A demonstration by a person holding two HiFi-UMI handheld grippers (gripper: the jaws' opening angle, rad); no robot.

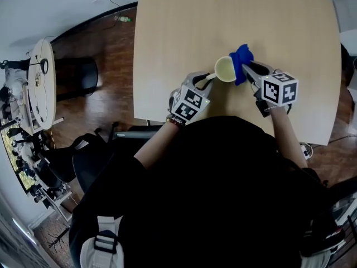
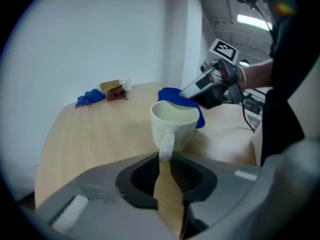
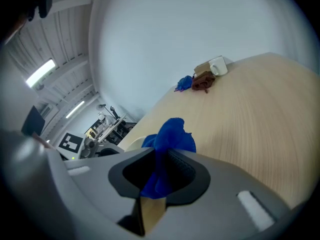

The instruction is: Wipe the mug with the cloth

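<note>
Now, cloth [image 1: 241,62] against mug [image 1: 225,70].
Head view: mug upright on surface [image 1: 167,38], cloth touching its 2 o'clock side. Left gripper view: left hand-held gripper [image 2: 165,159] clamped on handle [image 2: 166,146]. Right gripper view: right hand-held gripper [image 3: 160,171] pinching cloth; hold handle firm, sweep cloth round mug.

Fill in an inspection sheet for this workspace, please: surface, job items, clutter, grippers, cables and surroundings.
Surface: light wooden table, no spills seen.
Job's things: cream mug upright on the table; blue cloth against its rim.
Clutter: brown item, small blue item and white cup at the table's far end.
Grippers: left gripper closed on the mug's handle; right gripper shut on the cloth.
Cables: thin cable on the floor.
Surroundings: dark wood floor, cluttered side table, black chair.
</note>
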